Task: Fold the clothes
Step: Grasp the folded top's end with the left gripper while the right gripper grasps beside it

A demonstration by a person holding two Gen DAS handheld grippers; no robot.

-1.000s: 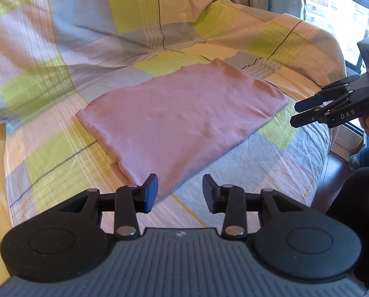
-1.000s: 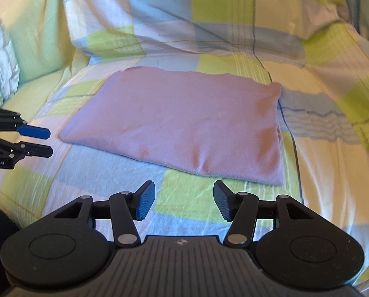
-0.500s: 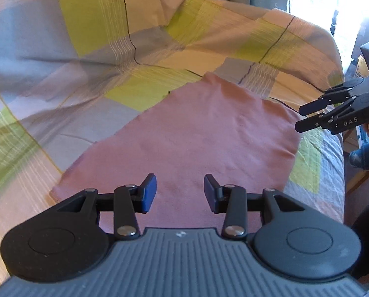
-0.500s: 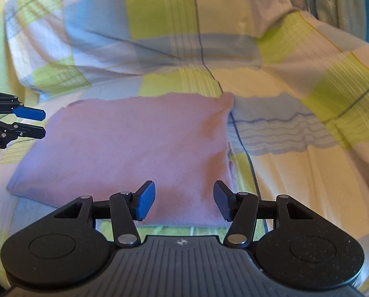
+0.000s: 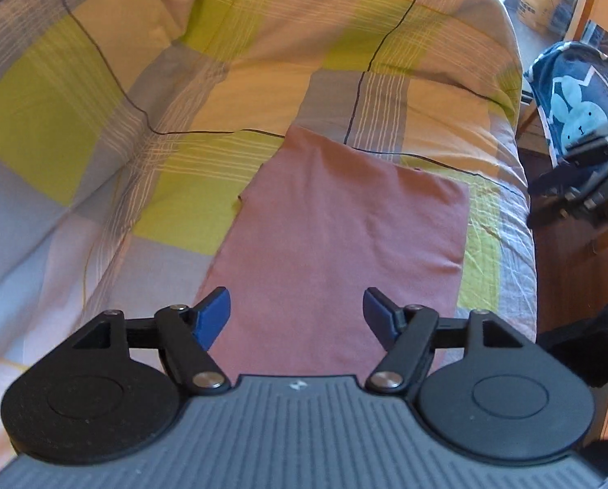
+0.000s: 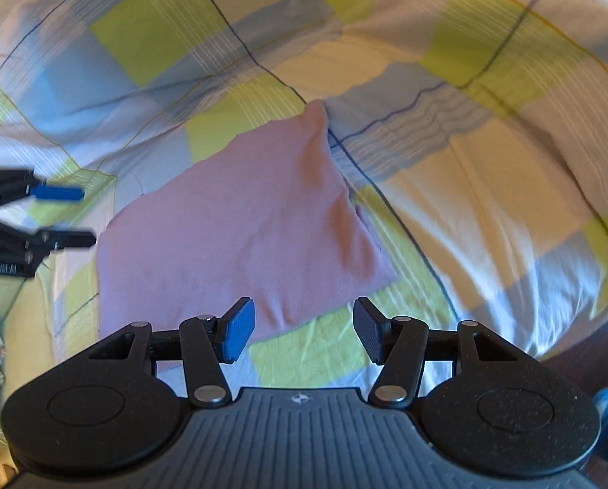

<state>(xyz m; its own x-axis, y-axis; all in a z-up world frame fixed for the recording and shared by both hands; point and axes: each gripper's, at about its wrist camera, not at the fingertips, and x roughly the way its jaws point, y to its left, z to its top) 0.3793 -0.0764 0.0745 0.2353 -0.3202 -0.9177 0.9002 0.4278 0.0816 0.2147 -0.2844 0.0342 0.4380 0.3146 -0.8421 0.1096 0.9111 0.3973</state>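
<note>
A pink folded garment [image 5: 336, 236] lies flat on the checked bedspread [image 5: 100, 122]. It also shows in the right wrist view [image 6: 238, 236]. My left gripper [image 5: 296, 318] is open and empty, just above the garment's near end. My right gripper [image 6: 304, 328] is open and empty over the garment's near corner. The left gripper also shows at the left edge of the right wrist view [image 6: 59, 216], open, beside the garment's left edge. The right gripper shows blurred at the right edge of the left wrist view [image 5: 585, 179].
The bedspread [image 6: 467, 163] rises in soft folds behind the garment. The bed's edge [image 5: 524, 187] drops to a dark wood floor on the right. A blue patterned cloth [image 5: 573, 98] hangs on a chair beyond it. A cardboard box [image 5: 540, 0] sits far back.
Both grippers have swung in toward the garment's ends. Their jaws have opened wider. The garment has not moved.
</note>
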